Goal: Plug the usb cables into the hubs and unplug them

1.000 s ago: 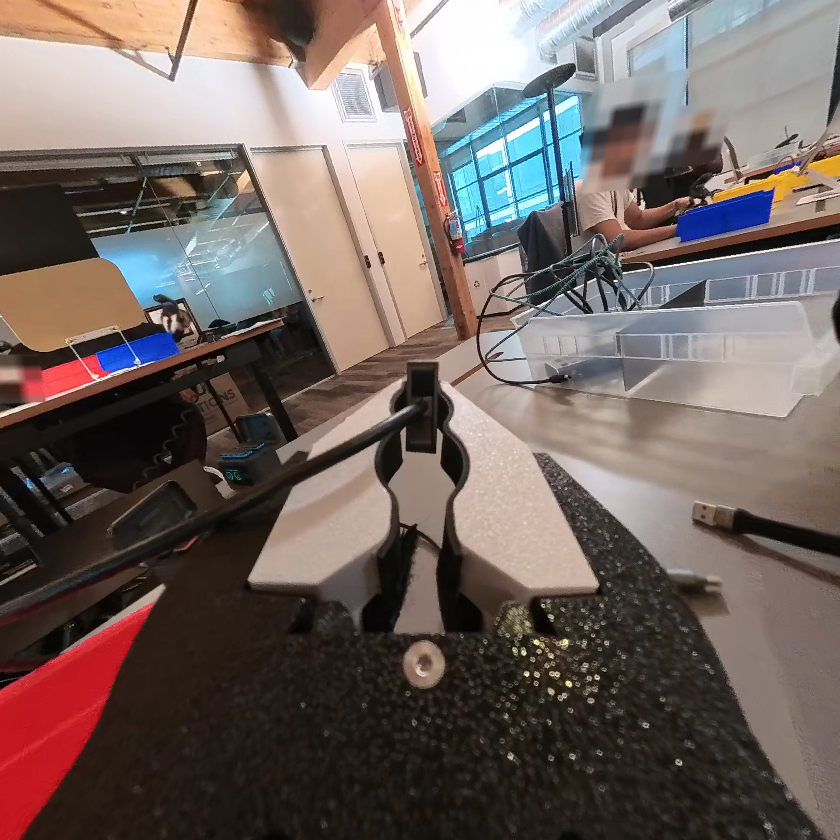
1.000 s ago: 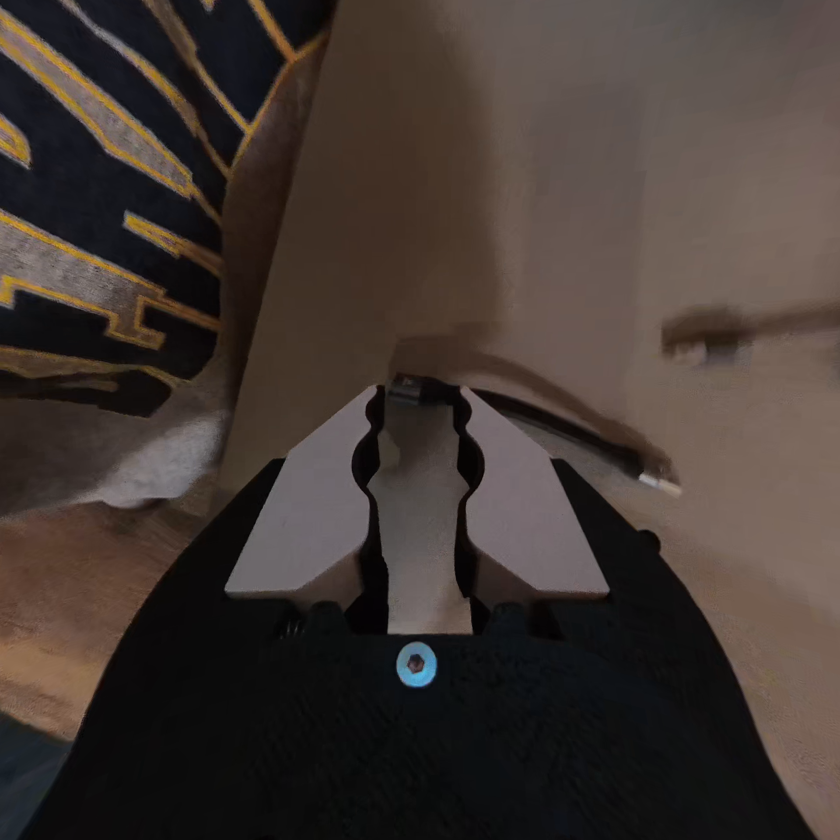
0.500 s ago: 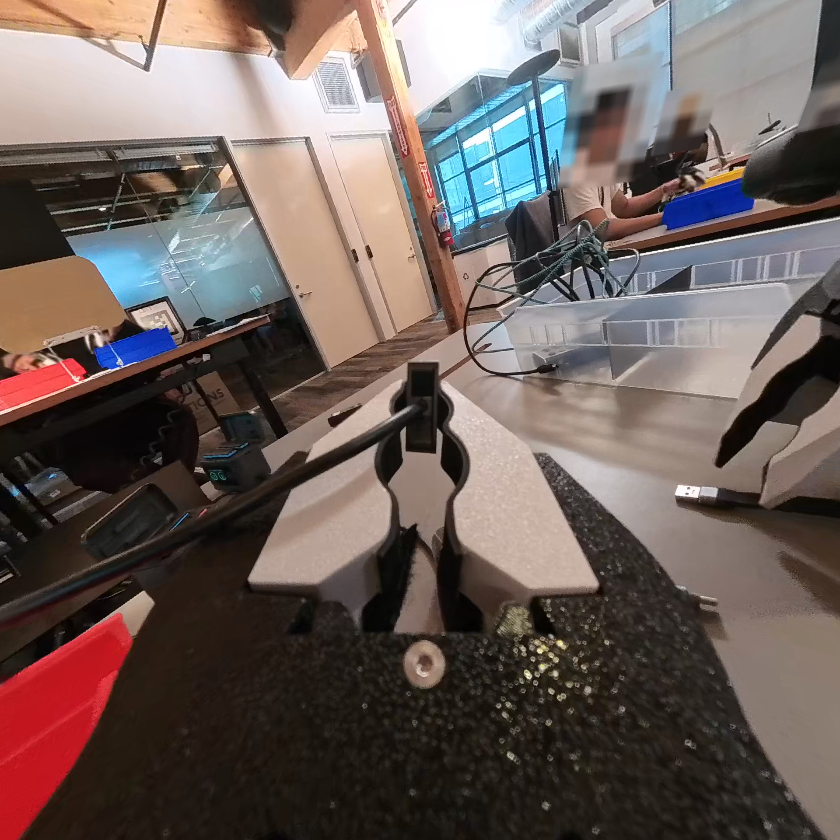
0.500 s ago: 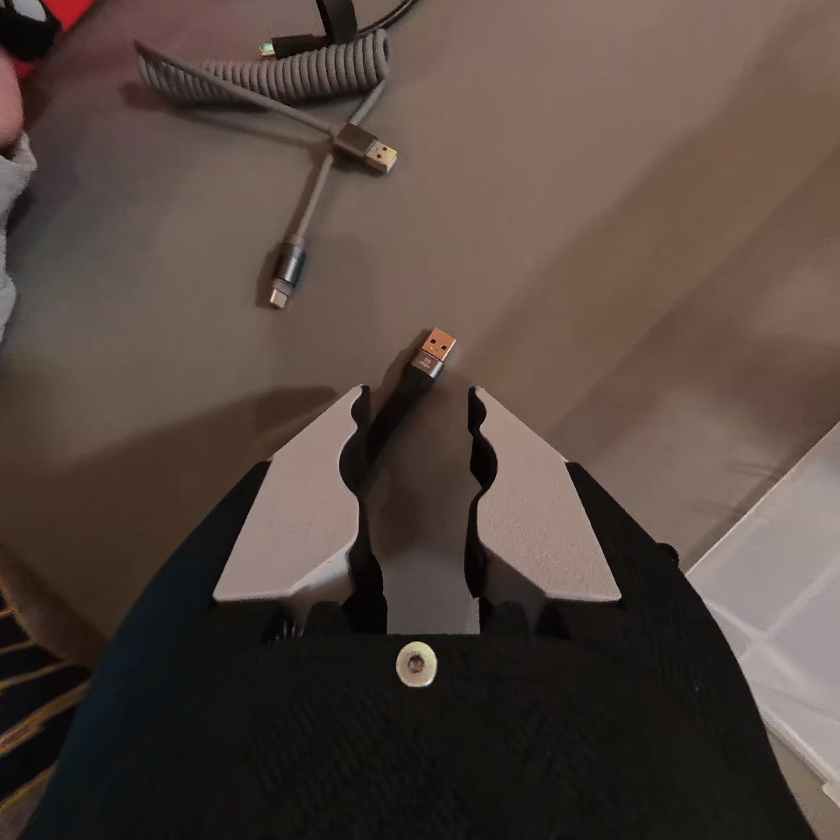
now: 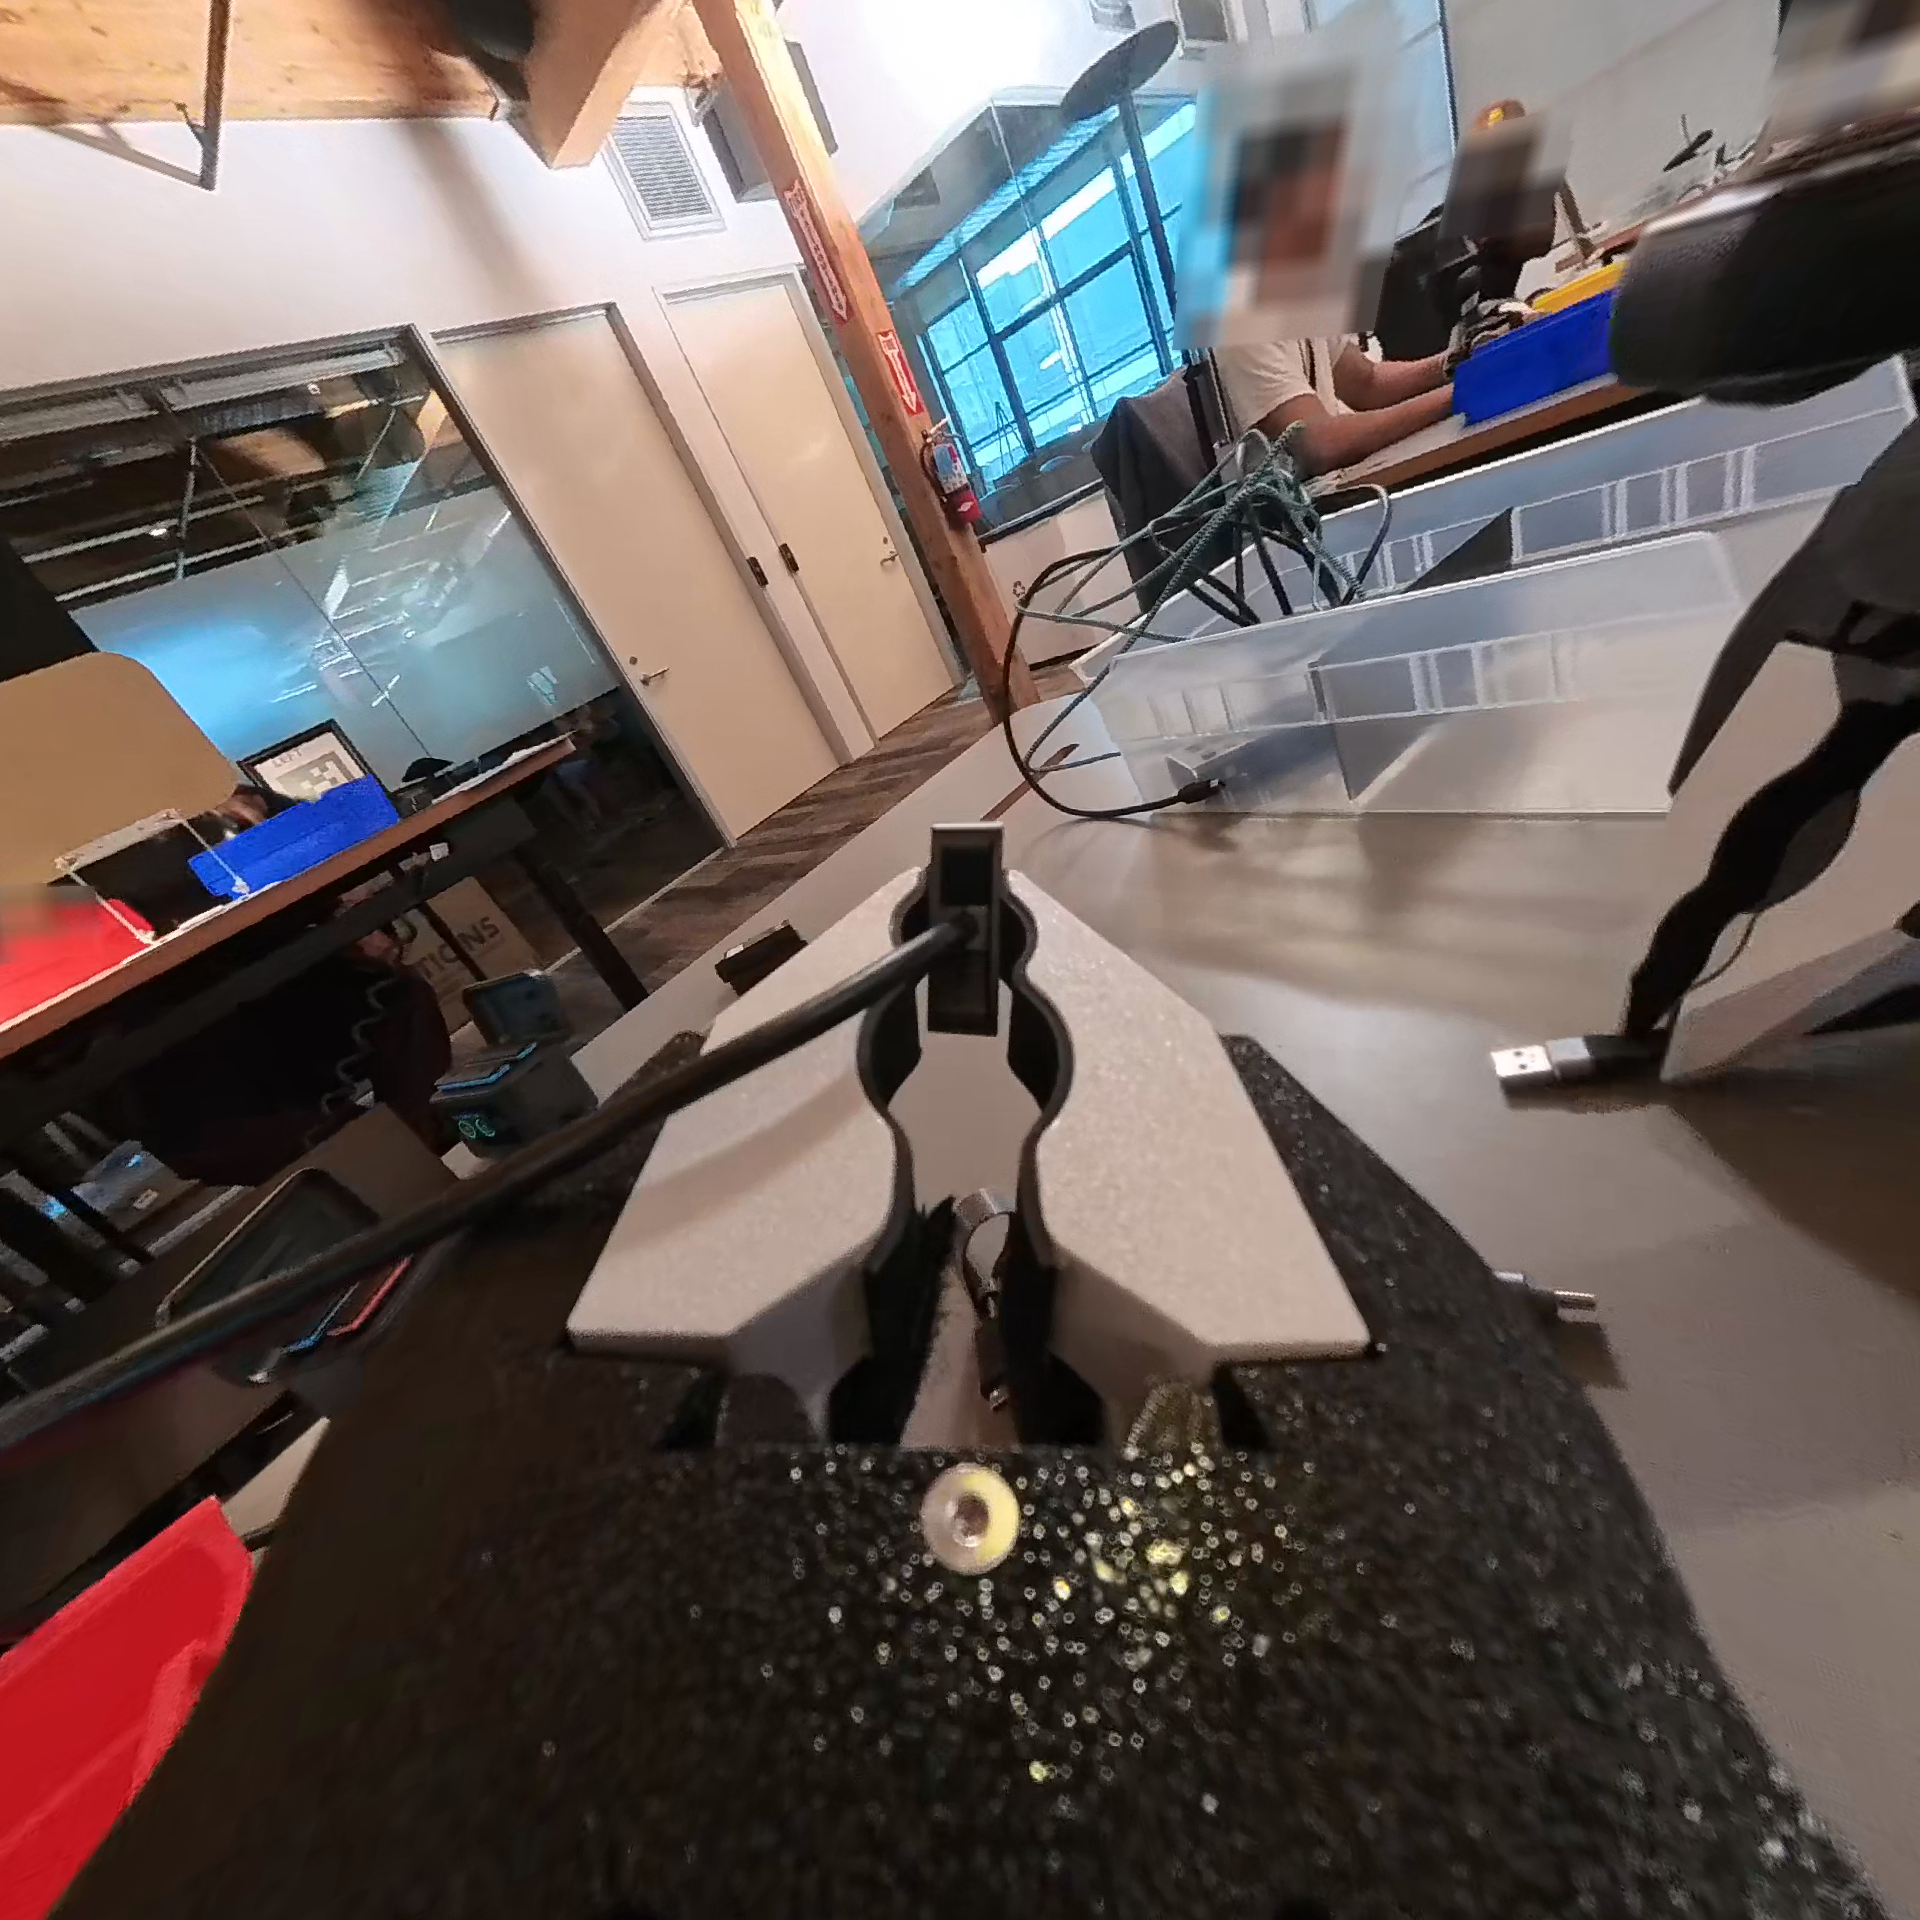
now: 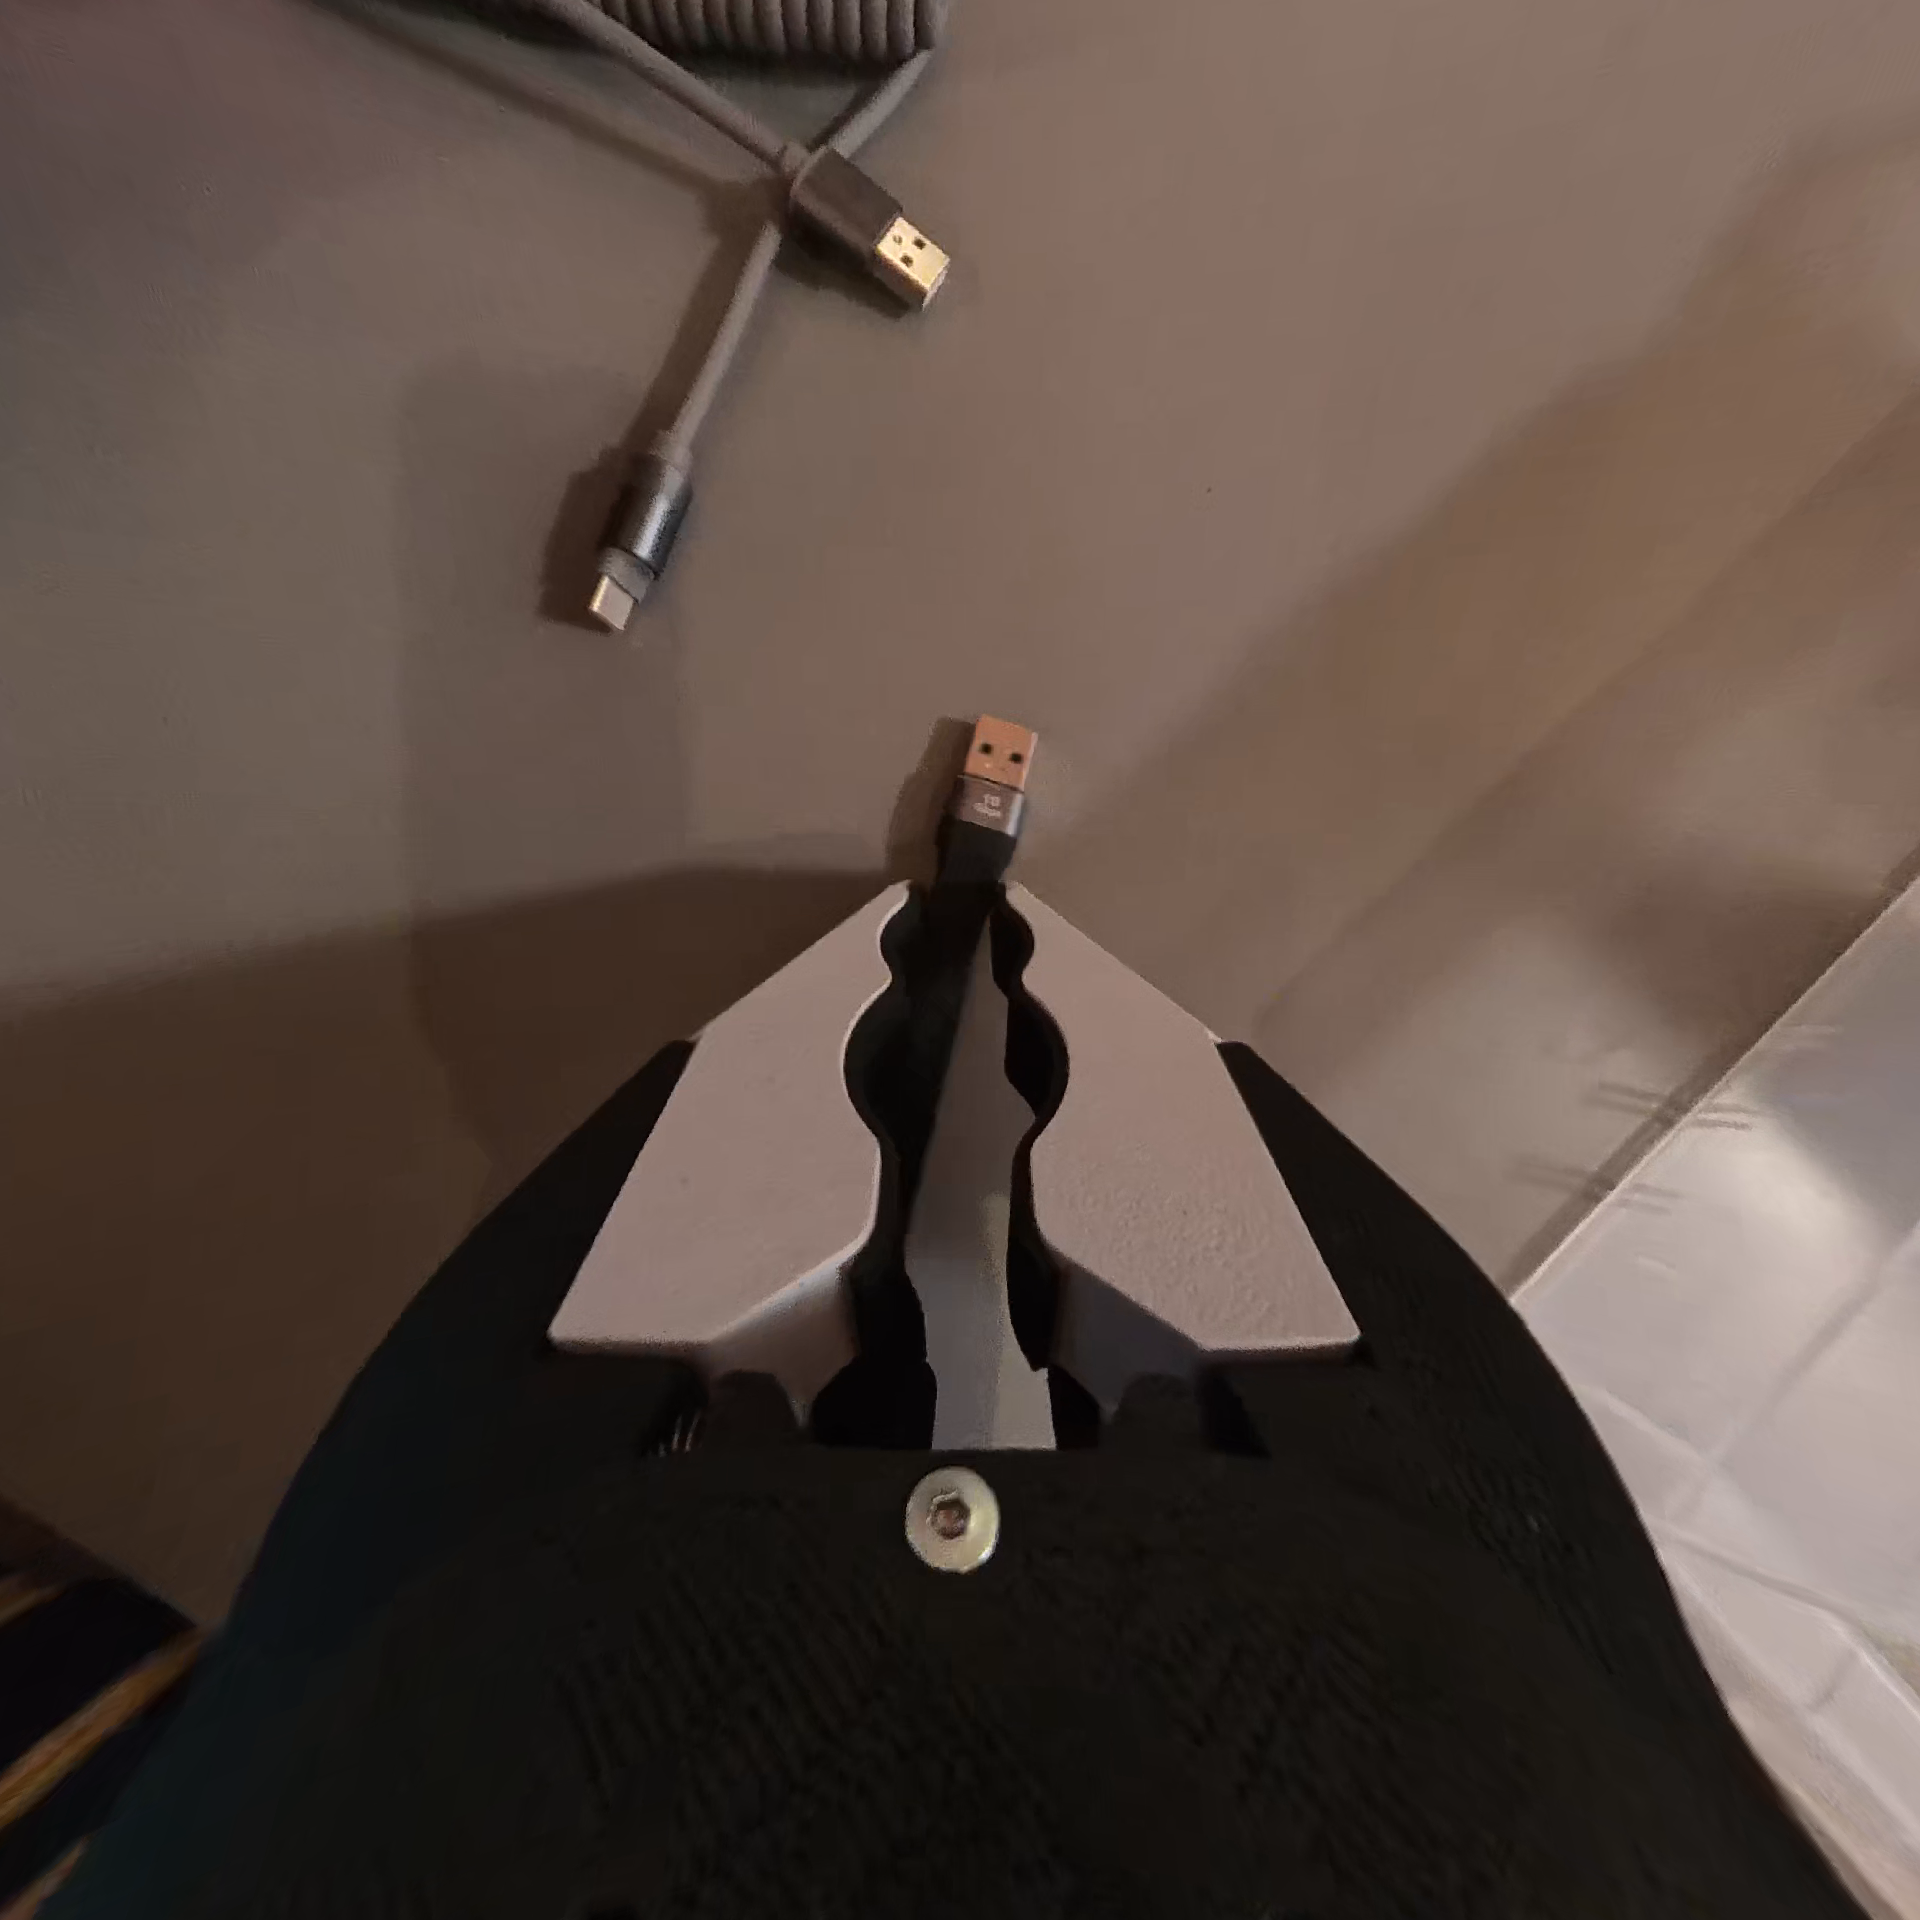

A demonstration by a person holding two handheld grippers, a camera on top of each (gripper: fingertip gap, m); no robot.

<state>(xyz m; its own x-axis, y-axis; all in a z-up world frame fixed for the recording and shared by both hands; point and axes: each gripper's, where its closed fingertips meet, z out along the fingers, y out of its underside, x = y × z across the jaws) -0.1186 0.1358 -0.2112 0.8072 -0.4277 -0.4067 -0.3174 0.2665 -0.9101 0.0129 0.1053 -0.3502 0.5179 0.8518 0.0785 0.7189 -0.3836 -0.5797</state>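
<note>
1. My right tool (image 6: 961,894) was still spread around the black cable half a second ago. Now its tips are pinched in on the flat black cable (image 6: 951,997) just behind the plug (image 6: 995,774), so I've got hold of it. The plug sticks out past the tips, metal end forward, just above the grey table (image 6: 1299,436).

2. My left tool (image 5: 964,935) hasn't changed: clamped tight on the small black hub (image 5: 966,925), which stands upright at the tips with its cord (image 5: 623,1091) trailing off to the left.

3. From the left view the right tool (image 5: 1662,1023) has dropped right down to the table, well off to the right of the hub.

4. So I reckon pickup's basically done. Next is lifting the plug and lining it up with a port. I can't see the ports from here.

5. The grey coiled cable (image 6: 748,260) lies untouched farther off, and the clear bin (image 5: 1455,717) sits at the back.
</note>
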